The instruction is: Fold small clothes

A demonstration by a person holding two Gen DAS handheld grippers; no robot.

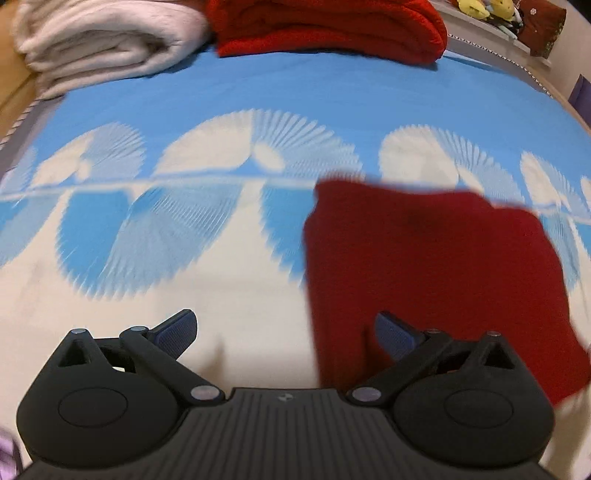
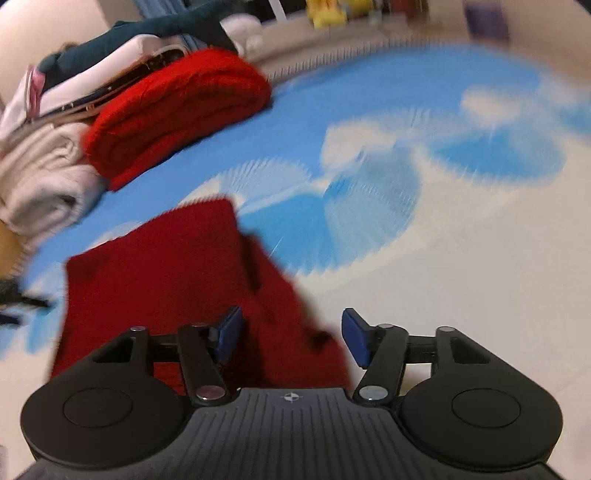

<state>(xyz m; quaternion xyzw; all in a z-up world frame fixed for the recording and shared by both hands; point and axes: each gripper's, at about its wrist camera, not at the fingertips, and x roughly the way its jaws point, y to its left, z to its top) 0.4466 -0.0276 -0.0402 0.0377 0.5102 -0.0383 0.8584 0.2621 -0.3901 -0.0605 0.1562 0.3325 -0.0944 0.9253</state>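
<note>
Both pairs of fingers stand spread wide with nothing between them: the left gripper (image 1: pixel 284 332) hangs over bare sheet, its right finger (image 1: pixel 393 334) in front of the dark red garment (image 1: pixel 424 266), and the right gripper (image 2: pixel 291 336) sits low over that same garment's near edge, its left finger (image 2: pixel 229 332) against the cloth in view; I cannot tell whether either finger touches it.

Largest is the bed sheet (image 1: pixel 229 92), blue with white fan shapes, which carries everything. At its far edge lie 2 folded piles side by side: a bright red knit (image 1: pixel 325 26) and a whitish blanket (image 1: pixel 99 40) to its left. More clothes (image 2: pixel 122 62) are stacked behind them in the right wrist view. The dark red garment lies flat near the sheet's near edge, partly folded with 1 layer over another. Both views are blurred.
</note>
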